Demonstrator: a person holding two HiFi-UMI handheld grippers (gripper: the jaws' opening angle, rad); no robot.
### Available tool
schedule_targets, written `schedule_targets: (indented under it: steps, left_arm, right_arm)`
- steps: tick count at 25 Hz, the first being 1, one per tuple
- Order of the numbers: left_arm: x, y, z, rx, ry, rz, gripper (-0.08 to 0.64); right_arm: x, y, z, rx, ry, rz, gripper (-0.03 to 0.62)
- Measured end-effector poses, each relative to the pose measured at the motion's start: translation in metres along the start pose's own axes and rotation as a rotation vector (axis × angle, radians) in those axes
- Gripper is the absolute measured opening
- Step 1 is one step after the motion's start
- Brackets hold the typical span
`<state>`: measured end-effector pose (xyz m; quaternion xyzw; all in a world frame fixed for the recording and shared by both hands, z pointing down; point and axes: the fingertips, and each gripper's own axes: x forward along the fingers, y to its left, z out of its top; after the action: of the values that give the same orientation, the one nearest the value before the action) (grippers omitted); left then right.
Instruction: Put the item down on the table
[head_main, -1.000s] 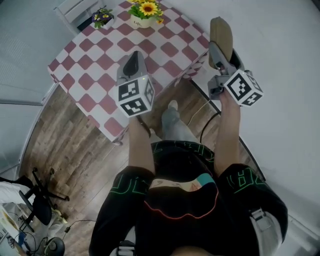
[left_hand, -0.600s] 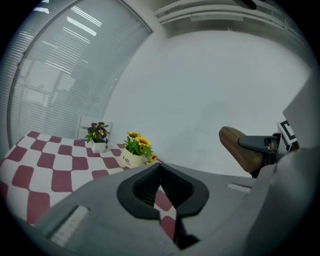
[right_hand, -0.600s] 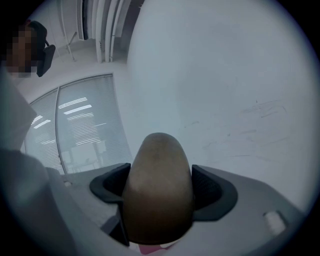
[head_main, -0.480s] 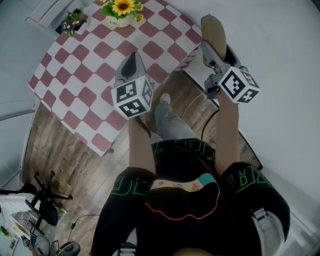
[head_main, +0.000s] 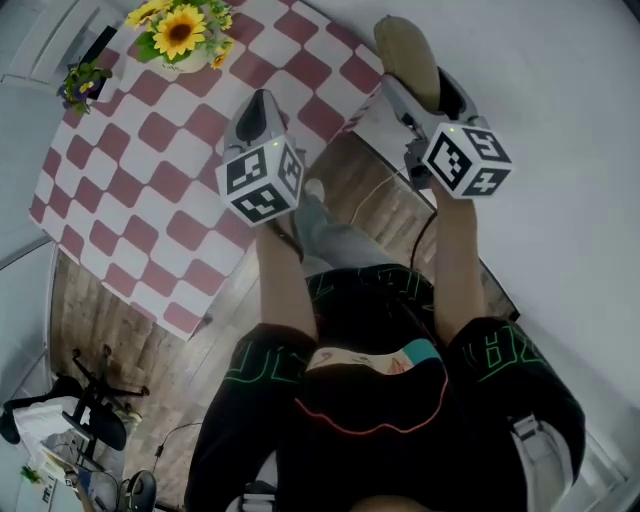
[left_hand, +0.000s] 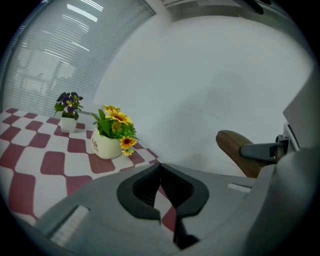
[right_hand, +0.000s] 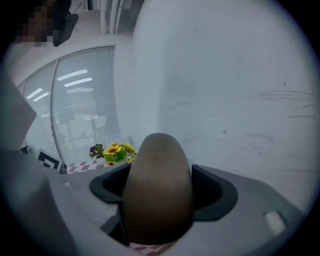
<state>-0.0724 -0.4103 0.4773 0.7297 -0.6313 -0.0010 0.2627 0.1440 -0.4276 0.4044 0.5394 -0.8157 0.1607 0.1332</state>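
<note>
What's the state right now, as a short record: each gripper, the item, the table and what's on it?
left gripper: jaws together, nothing between them, held over the checkered table
right gripper: closed on the brown item
brown item: rounded, standing up between the jaws; in the head view it shows past the table's right edge, not on the cloth
on table: sunflower pot and small purple-flower pot, both at the far end
task state: item not yet put down
</note>
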Motion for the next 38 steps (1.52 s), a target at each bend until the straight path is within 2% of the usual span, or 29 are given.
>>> schedule_targets:
  steps: [3, 7, 12, 16, 22, 27, 32, 38]
  left_arm:
    - [0.019, -0.009, -0.002, -0.010, -0.001, 0.021, 0.009]
    - [0.023, -0.014, 0.009, 0.027, -0.003, 0.057, 0.009]
    - [0.009, -0.002, 0.031, 0.074, -0.007, 0.131, 0.009]
    - [0.005, 0.006, 0.049, 0.097, -0.023, 0.167, 0.009]
    - [0.019, 0.009, 0.033, 0.111, 0.027, 0.161, 0.009]
    - [0.039, 0.015, 0.015, 0.095, 0.085, 0.148, 0.009]
    - [0.057, 0.012, -0.004, 0.094, 0.144, 0.117, 0.009]
    - [0.071, 0.007, -0.025, 0.116, 0.222, 0.072, 0.009]
  right_arm:
    - [0.020, -0.013, 0.002, -0.016, 0.014, 0.041, 0.383]
    - [0.043, -0.015, 0.006, 0.010, 0.002, 0.108, 0.383]
    - [0.064, 0.014, 0.014, 0.010, -0.011, 0.210, 0.383]
    - [0.078, 0.026, 0.018, 0.021, -0.008, 0.248, 0.383]
    - [0.098, 0.019, -0.005, 0.036, 0.044, 0.234, 0.383]
    - [0.119, 0.014, -0.031, -0.053, 0.126, 0.196, 0.383]
    - [0.140, 0.007, -0.053, -0.065, 0.183, 0.169, 0.383]
    - [0.154, 0.006, -0.106, -0.143, 0.301, 0.107, 0.383]
